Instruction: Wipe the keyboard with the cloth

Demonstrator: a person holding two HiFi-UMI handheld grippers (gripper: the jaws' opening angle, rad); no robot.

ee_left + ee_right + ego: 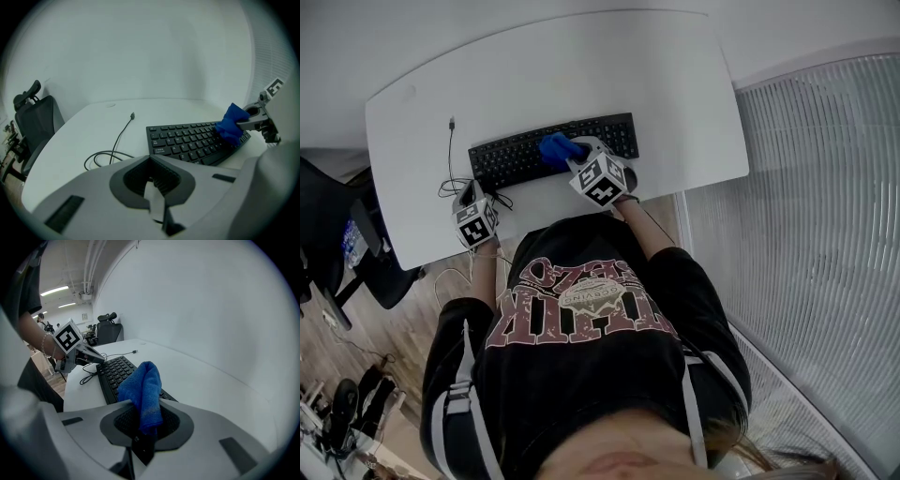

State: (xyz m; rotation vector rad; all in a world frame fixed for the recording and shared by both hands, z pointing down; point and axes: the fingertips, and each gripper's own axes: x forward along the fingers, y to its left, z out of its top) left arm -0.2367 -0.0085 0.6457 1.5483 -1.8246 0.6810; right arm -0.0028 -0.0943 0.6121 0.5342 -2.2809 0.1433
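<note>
Gripping cloth [558, 148] on crosswise keyboard [511, 159], right hand-held gripper [577, 157], left hand-held gripper [477, 196] closed, empty.

This is an office: a curved white desk [675, 84] carries a black keyboard [516, 155] and a loose cable [112, 145], a black office chair [40, 124] stands at its left, and ceiling strip lights [54, 290] hang over more chairs [108, 331] far off.
</note>
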